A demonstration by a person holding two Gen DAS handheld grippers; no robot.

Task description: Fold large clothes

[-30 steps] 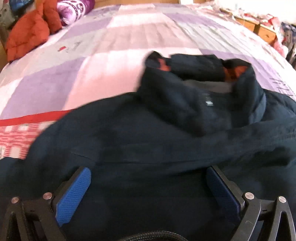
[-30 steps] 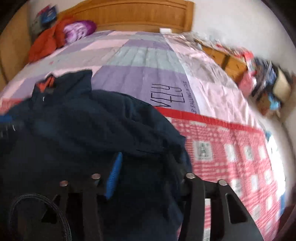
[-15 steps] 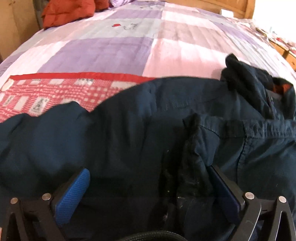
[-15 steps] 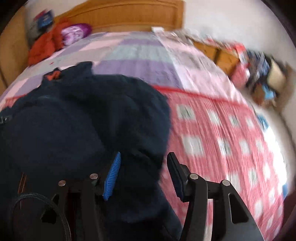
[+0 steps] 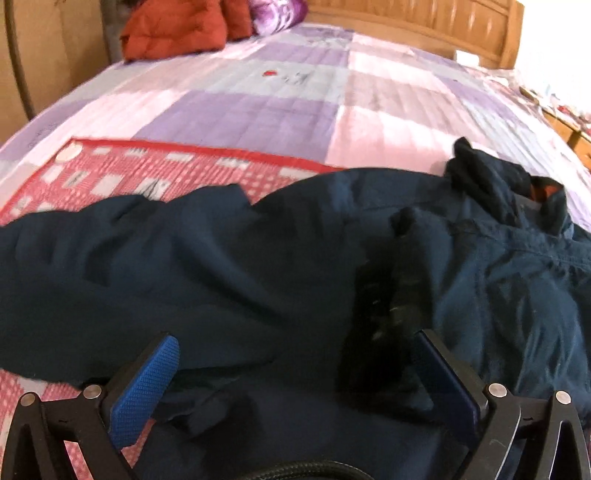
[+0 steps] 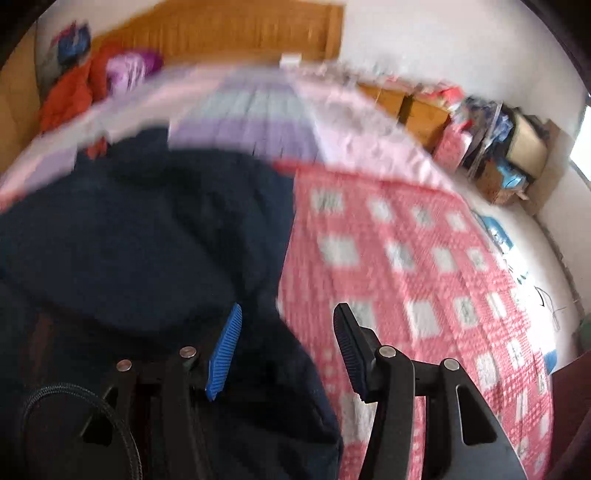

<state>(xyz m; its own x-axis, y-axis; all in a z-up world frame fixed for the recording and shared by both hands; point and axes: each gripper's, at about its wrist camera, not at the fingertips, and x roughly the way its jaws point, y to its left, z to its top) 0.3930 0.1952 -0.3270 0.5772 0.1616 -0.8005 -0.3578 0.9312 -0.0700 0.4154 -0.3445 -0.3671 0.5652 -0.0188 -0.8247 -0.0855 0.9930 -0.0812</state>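
A large dark navy jacket (image 5: 258,266) lies spread on the bed, its collar with orange lining (image 5: 543,192) at the far right and a sleeve folded over its body. My left gripper (image 5: 295,354) is open just above the jacket, jaws wide apart with fabric between and below them. In the right wrist view the jacket (image 6: 140,240) fills the left half. My right gripper (image 6: 288,325) is open over the jacket's right edge, holding nothing; this view is blurred.
The bed has a purple, pink and grey patchwork quilt (image 5: 295,96) and a red-and-white checked cover (image 6: 424,266). An orange garment (image 5: 173,29) and a purple pillow lie by the wooden headboard (image 5: 406,14). Boxes and clutter (image 6: 498,147) stand along the right wall.
My right gripper has opened, let go of the jacket edge and drawn back to the right. My left gripper has swung left and stays open over the jacket.
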